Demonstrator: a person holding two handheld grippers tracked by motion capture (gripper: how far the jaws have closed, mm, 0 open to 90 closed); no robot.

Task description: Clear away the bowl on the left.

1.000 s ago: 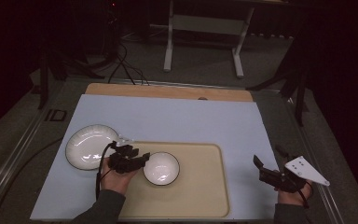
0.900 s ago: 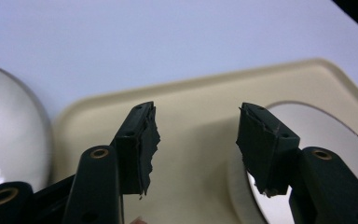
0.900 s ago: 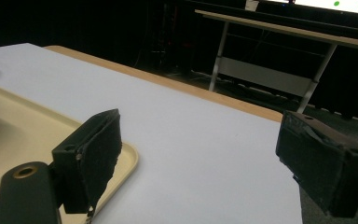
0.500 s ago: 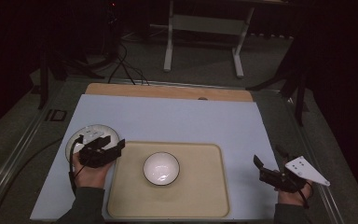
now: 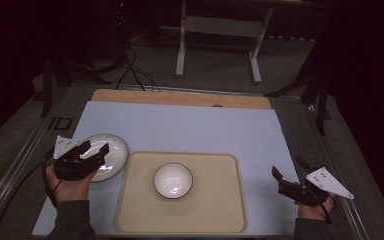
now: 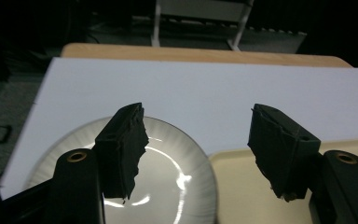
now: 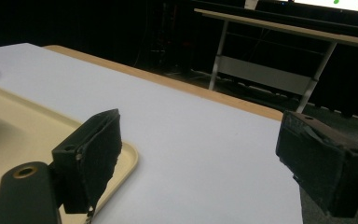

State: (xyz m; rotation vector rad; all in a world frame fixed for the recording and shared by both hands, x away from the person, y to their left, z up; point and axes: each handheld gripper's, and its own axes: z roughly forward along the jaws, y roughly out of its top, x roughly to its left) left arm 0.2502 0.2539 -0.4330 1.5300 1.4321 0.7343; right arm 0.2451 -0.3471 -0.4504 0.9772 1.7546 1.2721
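A white bowl (image 5: 173,180) with a dark rim sits upright on a beige tray (image 5: 215,215) in the middle of the table. A white plate (image 5: 111,146) lies on the pale mat just left of the tray. My left gripper (image 5: 96,146) hovers open over the plate's near side, with nothing between its jaws. In the left gripper view the plate (image 6: 172,186) is below the open gripper (image 6: 198,123), and the tray's corner (image 6: 240,186) lies to the right. My right gripper (image 5: 287,167) is open and empty at the mat's right edge, seen open (image 7: 200,135) beside the tray's corner (image 7: 32,126).
A pale blue mat (image 5: 190,125) covers the table, with a wooden strip (image 5: 180,98) along its far edge. Beyond the table stands a metal table frame (image 5: 217,40) on a dark floor with cables (image 5: 130,65).
My left gripper has left the bowl on the tray and moved left, over the plate. The right gripper has stayed put.
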